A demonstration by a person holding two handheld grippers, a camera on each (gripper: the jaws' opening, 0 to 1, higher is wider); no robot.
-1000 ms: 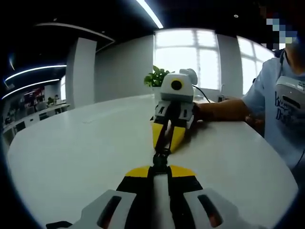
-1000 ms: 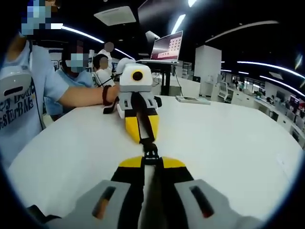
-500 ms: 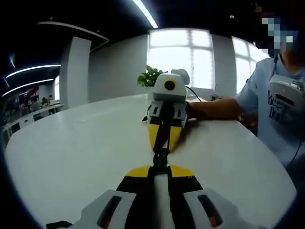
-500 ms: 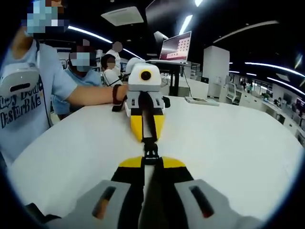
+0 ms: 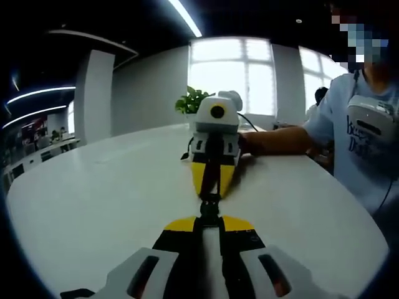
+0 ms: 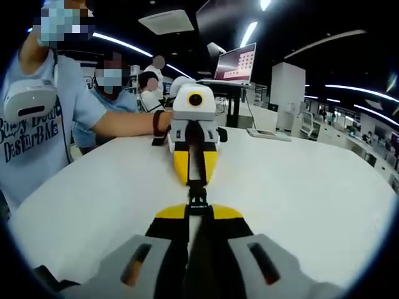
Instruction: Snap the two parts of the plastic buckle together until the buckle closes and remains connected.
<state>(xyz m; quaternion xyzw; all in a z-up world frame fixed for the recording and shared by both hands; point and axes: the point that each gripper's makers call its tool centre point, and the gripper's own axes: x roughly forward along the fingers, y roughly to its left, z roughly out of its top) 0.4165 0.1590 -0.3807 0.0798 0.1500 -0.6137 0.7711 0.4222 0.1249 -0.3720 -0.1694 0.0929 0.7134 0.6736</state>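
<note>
Buckle (image 5: 209,210) sits black and small between the two grippers' yellow tips over the white table (image 5: 93,205), its two parts meeting nose to nose, though whether they are fully latched I cannot tell. In the left gripper view the left gripper (image 5: 209,223) is clamped on the strap at the buckle's near end while the right gripper (image 5: 211,187) faces it, pinching the far strap, with a potted plant (image 5: 194,99) and bright windows behind. The right gripper view (image 6: 197,215) reverses this, the left gripper (image 6: 196,177) ahead, a laptop (image 6: 235,62) on a stand and seated people beyond.
</note>
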